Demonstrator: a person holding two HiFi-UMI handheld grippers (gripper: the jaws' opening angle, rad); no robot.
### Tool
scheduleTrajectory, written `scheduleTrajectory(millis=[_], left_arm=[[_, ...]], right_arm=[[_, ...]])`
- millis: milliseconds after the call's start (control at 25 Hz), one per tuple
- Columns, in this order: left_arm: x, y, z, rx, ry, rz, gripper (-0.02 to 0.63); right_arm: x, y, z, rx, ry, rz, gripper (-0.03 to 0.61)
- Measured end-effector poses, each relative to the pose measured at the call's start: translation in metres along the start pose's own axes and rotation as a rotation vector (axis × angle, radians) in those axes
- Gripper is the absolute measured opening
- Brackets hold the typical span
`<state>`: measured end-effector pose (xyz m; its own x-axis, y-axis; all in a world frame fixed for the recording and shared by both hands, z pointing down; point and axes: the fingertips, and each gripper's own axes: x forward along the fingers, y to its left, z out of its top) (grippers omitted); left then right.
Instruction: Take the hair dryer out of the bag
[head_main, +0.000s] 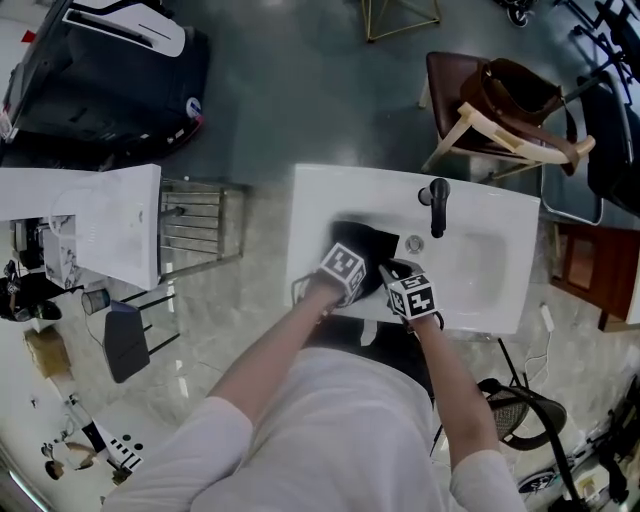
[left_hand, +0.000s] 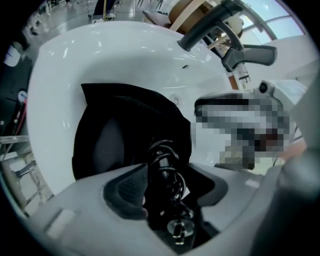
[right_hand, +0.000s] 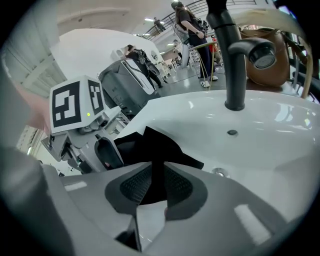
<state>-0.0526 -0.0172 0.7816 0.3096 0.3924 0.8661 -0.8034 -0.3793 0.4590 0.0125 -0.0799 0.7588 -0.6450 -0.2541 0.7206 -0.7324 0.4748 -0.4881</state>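
A black bag (head_main: 362, 246) lies on the white sink counter (head_main: 310, 215), left of the basin. My left gripper (head_main: 350, 268) points down into its mouth, jaws wide open. In the left gripper view a coiled black cord (left_hand: 163, 167) with a metal plug end (left_hand: 180, 228) runs between those jaws (left_hand: 167, 195), and neither pad presses on it. The dryer's body is hidden inside the bag (left_hand: 107, 142). My right gripper (head_main: 400, 277) is at the bag's right edge. In its own view the pads (right_hand: 135, 184) stand close together, pinching a fold of the black bag (right_hand: 150, 145).
A black faucet (head_main: 438, 201) stands behind the basin (head_main: 480, 275), with a drain knob (head_main: 414, 243) near the bag. A chair with a brown handbag (head_main: 512, 95) is behind the counter. A metal rack (head_main: 198, 225) and a second white counter (head_main: 95, 215) are to the left.
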Motion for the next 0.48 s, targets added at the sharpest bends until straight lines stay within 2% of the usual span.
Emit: scheduleTrajectory(millis=[240, 480], left_arm=[[0.014, 0.001, -0.004, -0.089, 0.147, -0.026, 0.250], [0.031, 0.000, -0.007, -0.073, 0.198, -0.005, 0.285]], right_arm=[[-0.004, 0.001, -0.005, 0.009, -0.003, -0.005, 0.071], [-0.010, -0.007, -0.011, 0.039, -0.014, -0.019, 0.060]])
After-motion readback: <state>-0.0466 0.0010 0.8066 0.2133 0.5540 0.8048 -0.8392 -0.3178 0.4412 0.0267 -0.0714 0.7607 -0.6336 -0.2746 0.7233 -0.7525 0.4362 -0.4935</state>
